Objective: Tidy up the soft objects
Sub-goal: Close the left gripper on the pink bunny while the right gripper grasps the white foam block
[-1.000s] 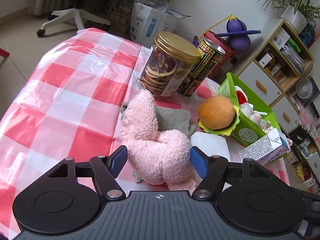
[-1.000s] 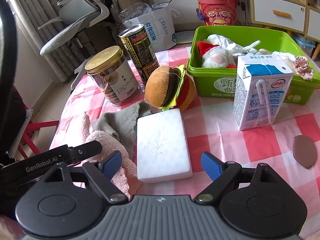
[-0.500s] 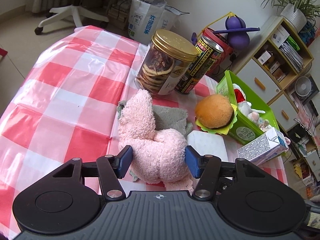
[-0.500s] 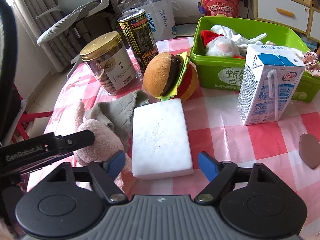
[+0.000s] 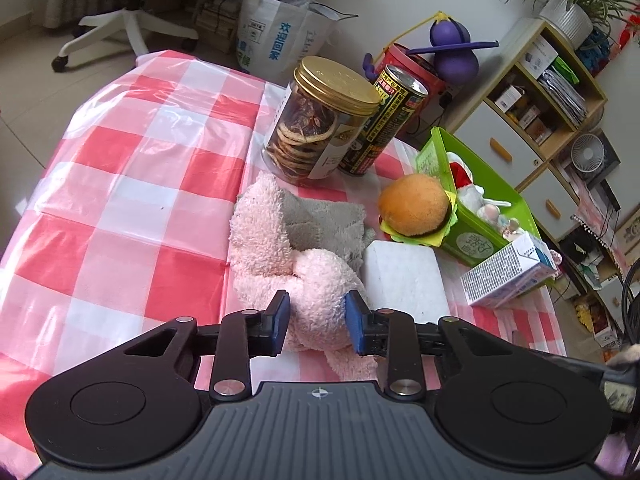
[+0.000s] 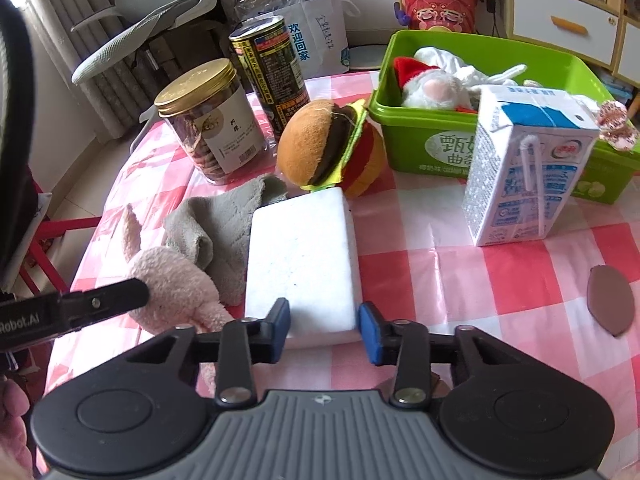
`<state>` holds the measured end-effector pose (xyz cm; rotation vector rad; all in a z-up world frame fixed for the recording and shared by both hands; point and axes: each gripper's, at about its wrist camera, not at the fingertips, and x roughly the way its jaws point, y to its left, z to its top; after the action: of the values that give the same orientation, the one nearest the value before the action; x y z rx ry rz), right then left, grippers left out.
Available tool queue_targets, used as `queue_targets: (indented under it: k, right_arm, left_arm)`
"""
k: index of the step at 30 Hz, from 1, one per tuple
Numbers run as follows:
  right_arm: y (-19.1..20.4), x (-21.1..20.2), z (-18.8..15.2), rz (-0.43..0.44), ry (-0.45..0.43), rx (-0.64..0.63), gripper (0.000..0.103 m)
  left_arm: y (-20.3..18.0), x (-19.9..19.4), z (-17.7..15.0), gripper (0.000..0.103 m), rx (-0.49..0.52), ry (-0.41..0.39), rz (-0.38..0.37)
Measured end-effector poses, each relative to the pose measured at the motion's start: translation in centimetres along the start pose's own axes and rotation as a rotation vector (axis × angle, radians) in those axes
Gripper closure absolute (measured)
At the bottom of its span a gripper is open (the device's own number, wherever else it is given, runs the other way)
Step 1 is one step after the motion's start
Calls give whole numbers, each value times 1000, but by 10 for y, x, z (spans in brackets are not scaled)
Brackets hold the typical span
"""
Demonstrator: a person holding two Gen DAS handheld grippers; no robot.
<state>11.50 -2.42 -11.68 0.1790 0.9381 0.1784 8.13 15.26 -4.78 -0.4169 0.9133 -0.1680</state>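
A pink fluffy plush lies on the checked tablecloth, partly over a grey cloth. My left gripper is shut on the plush's near end. The plush also shows in the right wrist view. A white foam block lies beside it. My right gripper has its pads on either side of the block's near end, pressing it. A plush burger leans against a green bin that holds several soft toys, among them a Santa plush.
A gold-lidded cookie jar and a black can stand behind the plush. A milk carton stands in front of the bin. A brown oval piece lies at the right. Shelves and a chair stand beyond the table.
Both grippers have narrowed. The left has closed on the pink plush. The right has closed onto the white foam block's near end and moved slightly forward.
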Motion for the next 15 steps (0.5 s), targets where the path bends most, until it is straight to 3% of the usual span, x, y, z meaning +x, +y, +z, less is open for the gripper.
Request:
queue_targets:
  k: [3,9,15]
  right_arm:
    - [-7,-5,-1,15,8,29,102]
    - [-24,-18,1,46,14,66,103]
    - [-37,-29,6,71,8,104,103]
  left_arm:
    - [2,-2,-1,72,-7,3,-2]
    - [3,-1,0,67,-11,-6,-5]
    - [-3,8,0,51,-29,-6,9]
